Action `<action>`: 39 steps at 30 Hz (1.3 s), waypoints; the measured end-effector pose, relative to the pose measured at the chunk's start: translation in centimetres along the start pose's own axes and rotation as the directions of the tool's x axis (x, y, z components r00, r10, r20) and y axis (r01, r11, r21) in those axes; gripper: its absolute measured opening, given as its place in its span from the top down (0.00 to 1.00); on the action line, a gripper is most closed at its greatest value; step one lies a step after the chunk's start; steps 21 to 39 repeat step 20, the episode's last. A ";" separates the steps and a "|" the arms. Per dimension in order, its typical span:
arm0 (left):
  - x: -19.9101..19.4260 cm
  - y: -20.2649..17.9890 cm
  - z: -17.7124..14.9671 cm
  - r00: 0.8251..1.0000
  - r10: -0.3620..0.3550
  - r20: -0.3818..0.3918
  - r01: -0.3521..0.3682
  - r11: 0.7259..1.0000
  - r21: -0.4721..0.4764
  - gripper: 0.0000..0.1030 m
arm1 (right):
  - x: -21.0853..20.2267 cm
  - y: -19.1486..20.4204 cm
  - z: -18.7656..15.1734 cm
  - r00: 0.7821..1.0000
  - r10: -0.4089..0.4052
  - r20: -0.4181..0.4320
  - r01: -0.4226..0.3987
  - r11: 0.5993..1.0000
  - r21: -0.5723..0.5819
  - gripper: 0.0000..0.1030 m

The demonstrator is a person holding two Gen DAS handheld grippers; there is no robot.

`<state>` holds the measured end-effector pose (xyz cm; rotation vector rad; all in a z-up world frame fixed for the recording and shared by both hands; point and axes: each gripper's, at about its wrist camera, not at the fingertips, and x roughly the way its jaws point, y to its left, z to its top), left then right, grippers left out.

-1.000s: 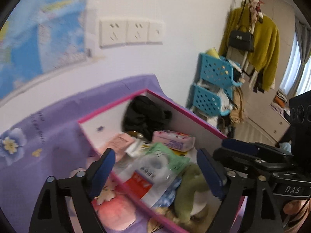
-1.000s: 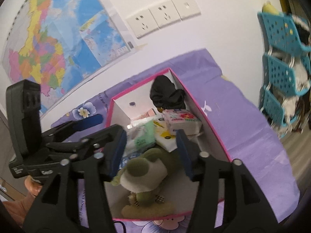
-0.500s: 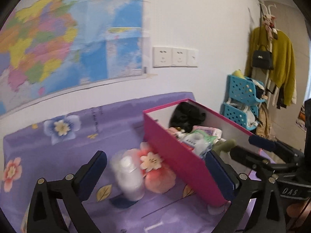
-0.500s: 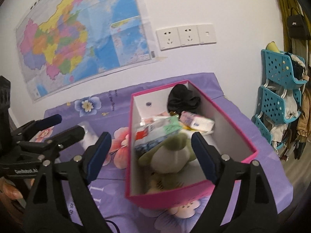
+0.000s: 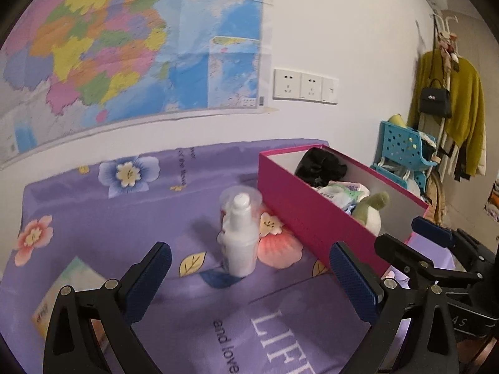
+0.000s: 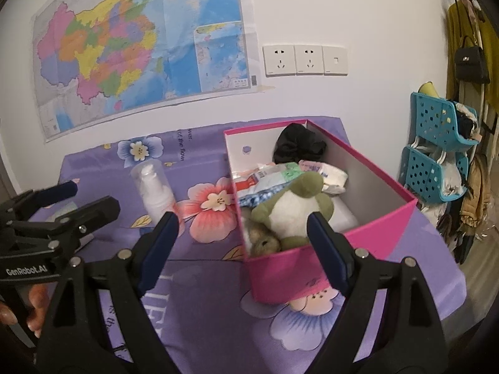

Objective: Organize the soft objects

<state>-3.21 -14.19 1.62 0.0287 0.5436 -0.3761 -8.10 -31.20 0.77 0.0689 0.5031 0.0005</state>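
A pink box (image 6: 377,230) (image 5: 299,205) stands on the purple flowered cloth (image 6: 202,296). In it lie a green and white plush toy (image 6: 290,205) (image 5: 371,210), a small brown plush (image 6: 265,243), a black cloth bundle (image 6: 296,146) (image 5: 318,165) and several soft packets (image 6: 274,177). My left gripper (image 5: 249,277) is open and empty, held above the cloth in front of a white pump bottle (image 5: 240,243). My right gripper (image 6: 243,249) is open and empty, held in front of the box's near end. The left gripper (image 6: 71,196) also shows at the left of the right wrist view.
The white pump bottle (image 6: 156,190) stands upright left of the box. A flat card packet (image 5: 68,293) lies on the cloth at the left. A map (image 6: 140,37) and sockets (image 6: 305,60) are on the wall. Blue baskets (image 6: 443,152) and hanging clothes (image 5: 452,99) stand at the right.
Both grippers have pulled back and up from the box, and the left one has swung to the left. The bottle and the card packet have come into view. Both grippers stay open and empty.
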 end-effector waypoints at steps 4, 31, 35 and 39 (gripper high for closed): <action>-0.4 0.3 -0.8 1.000 0.013 -0.010 -0.013 1.000 -0.015 0.00 | -0.4 0.4 -0.6 1.000 -0.016 0.013 0.016 1.000 -0.002 0.18; -0.8 -0.2 -2.2 0.998 0.063 -0.018 -0.063 0.998 0.006 0.00 | -2.1 1.0 -2.4 0.999 -0.038 0.019 0.038 0.999 0.003 0.18; -0.8 -0.2 -2.2 0.998 0.063 -0.018 -0.063 0.998 0.006 0.00 | -2.1 1.0 -2.4 0.999 -0.038 0.019 0.038 0.999 0.003 0.18; -0.8 -0.2 -2.2 0.998 0.063 -0.018 -0.063 0.998 0.006 0.00 | -2.1 1.0 -2.4 0.999 -0.038 0.019 0.038 0.999 0.003 0.18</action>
